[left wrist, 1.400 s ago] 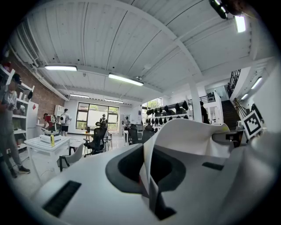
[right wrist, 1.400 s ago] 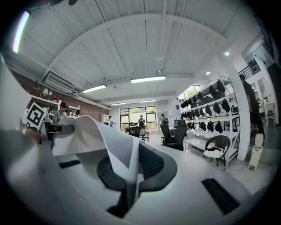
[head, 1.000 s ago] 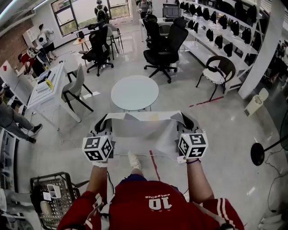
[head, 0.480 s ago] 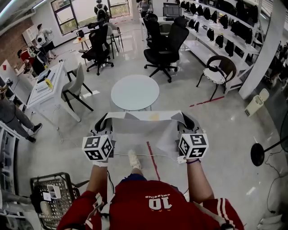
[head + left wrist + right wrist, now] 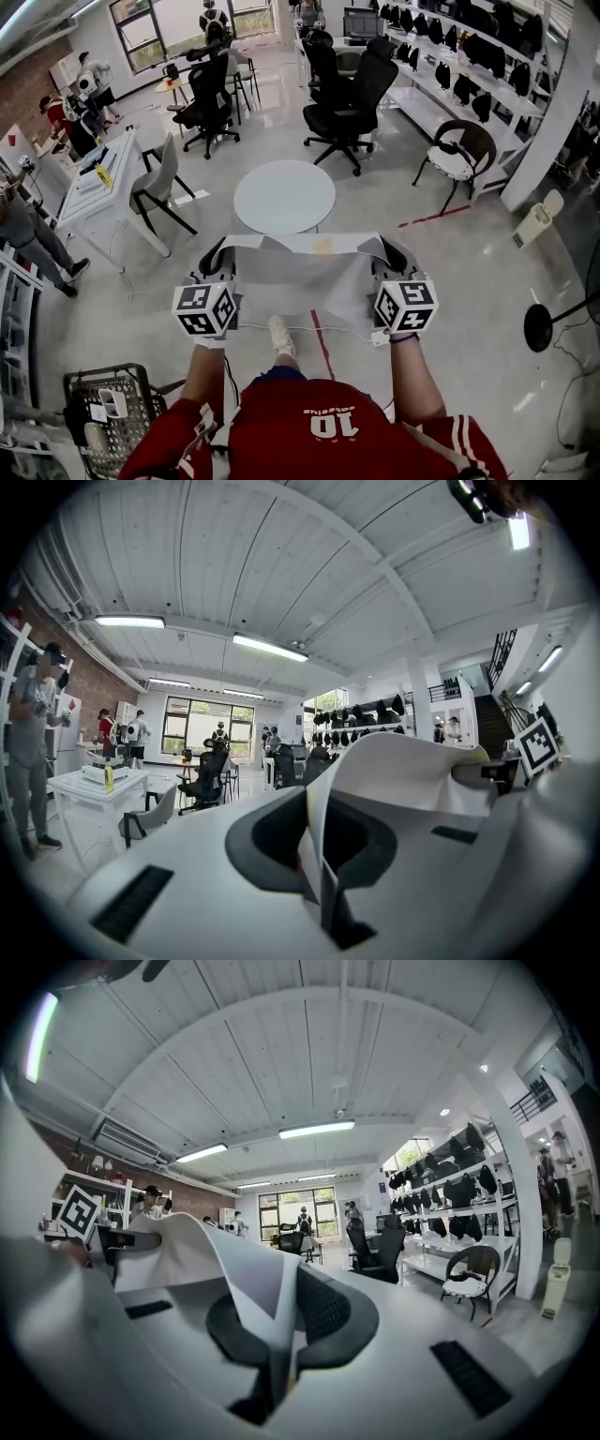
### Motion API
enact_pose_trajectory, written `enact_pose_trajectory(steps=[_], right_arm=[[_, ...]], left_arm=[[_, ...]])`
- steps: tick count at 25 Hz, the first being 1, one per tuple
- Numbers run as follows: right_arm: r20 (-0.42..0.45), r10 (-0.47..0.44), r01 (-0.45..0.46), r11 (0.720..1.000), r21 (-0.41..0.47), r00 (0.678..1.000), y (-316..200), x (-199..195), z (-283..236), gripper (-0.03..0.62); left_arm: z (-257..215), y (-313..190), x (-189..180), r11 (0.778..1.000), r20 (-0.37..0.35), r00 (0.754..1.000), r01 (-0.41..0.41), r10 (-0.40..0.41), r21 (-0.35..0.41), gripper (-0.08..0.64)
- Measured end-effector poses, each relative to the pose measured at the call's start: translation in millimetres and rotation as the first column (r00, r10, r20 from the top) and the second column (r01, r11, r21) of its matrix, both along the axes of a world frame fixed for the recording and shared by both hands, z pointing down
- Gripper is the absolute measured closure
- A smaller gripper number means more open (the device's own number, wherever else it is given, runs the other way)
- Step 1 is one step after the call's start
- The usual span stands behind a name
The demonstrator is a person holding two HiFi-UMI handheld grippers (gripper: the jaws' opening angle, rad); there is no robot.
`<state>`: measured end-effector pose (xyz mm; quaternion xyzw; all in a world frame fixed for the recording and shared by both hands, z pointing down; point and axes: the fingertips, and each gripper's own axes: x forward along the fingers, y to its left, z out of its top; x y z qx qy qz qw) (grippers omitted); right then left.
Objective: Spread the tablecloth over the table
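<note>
A pale grey tablecloth hangs stretched between my two grippers at about waist height, its top edge level and the rest sagging toward me. My left gripper is shut on the cloth's left corner; the left gripper view shows the fabric pinched between the closed jaws. My right gripper is shut on the right corner, with the cloth clamped in its jaws. The round white table stands bare on the floor just beyond the cloth's far edge.
A grey chair and a white desk stand left of the table. Black office chairs are behind it. A wicker chair and shelves sit right. A wire basket is by my left leg. A cable crosses the floor.
Both grippers keep their hold on the cloth and their place. The head view has shifted slightly, and a person at the left edge has moved.
</note>
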<state>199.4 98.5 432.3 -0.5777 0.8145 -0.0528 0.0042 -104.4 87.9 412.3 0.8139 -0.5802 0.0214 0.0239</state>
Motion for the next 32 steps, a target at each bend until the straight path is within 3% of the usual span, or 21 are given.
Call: enact_pose_trajectory(steps=[13,32], right_arm=[[0.011,-0.005,0.005,1.0,-0.013,1.0,-40,-4,1,0.575],[0.003,-0.012,0.012,1.0,-0.024,1.0,-157,-25,-12,0.575]], left_arm=[[-1,-38,-4,1.0,0.001,1.0,0.006,-0.006,0.001,0.549],[-10,-153,-26,1.0,-0.019,1.0,0.017,-0.017,0.001,0.549]])
